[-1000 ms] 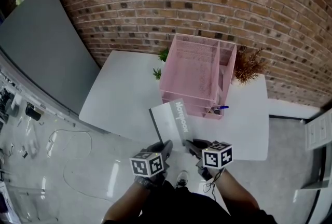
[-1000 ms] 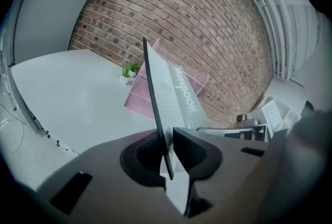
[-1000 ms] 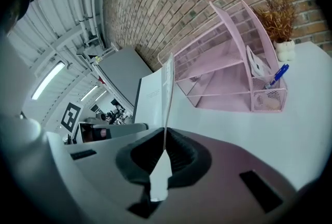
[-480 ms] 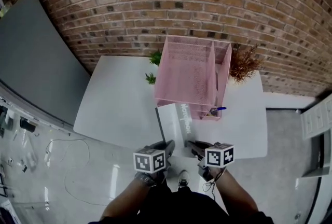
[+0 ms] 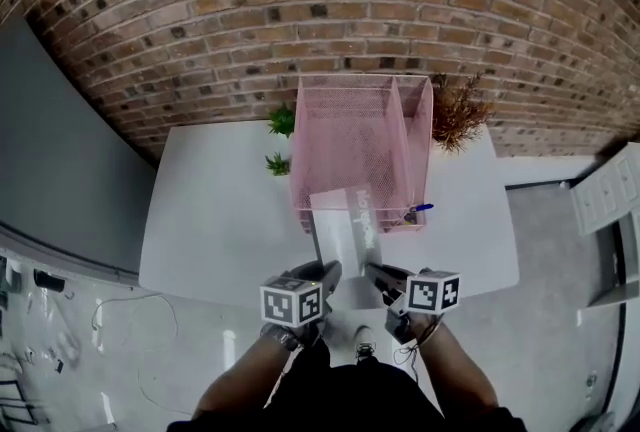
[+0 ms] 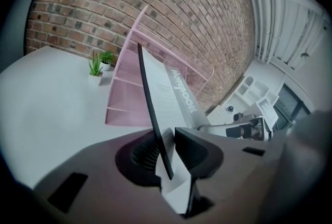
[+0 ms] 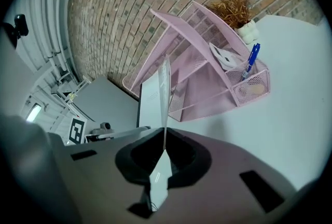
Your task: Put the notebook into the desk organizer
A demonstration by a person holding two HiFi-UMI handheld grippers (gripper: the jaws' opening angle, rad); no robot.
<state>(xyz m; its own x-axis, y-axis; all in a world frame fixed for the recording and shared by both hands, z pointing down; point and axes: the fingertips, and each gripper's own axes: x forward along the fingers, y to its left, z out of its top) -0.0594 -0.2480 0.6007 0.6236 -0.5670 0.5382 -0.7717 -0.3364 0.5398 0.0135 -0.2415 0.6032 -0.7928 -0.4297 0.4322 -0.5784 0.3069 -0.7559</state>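
The white notebook (image 5: 345, 225) stands on edge between both grippers, its far end reaching the front of the pink mesh desk organizer (image 5: 350, 135). My left gripper (image 5: 325, 270) has the notebook's near left corner (image 6: 166, 98) between its jaws. Those jaws are opening, and a thin gap shows beside the right pad. My right gripper (image 5: 378, 275) is shut on the notebook's other near corner (image 7: 155, 98). In the gripper views the organizer (image 6: 127, 93) (image 7: 207, 57) lies just past the notebook.
A blue pen (image 5: 420, 210) sits in the organizer's front right cup. Two small green plants (image 5: 278, 163) stand left of the organizer and a dried brown plant (image 5: 455, 110) right of it. The white table (image 5: 220, 210) backs onto a brick wall.
The notebook has moved forward and turned straighter toward the organizer, so its far end now overlaps the organizer's front. Both grippers came along with it.
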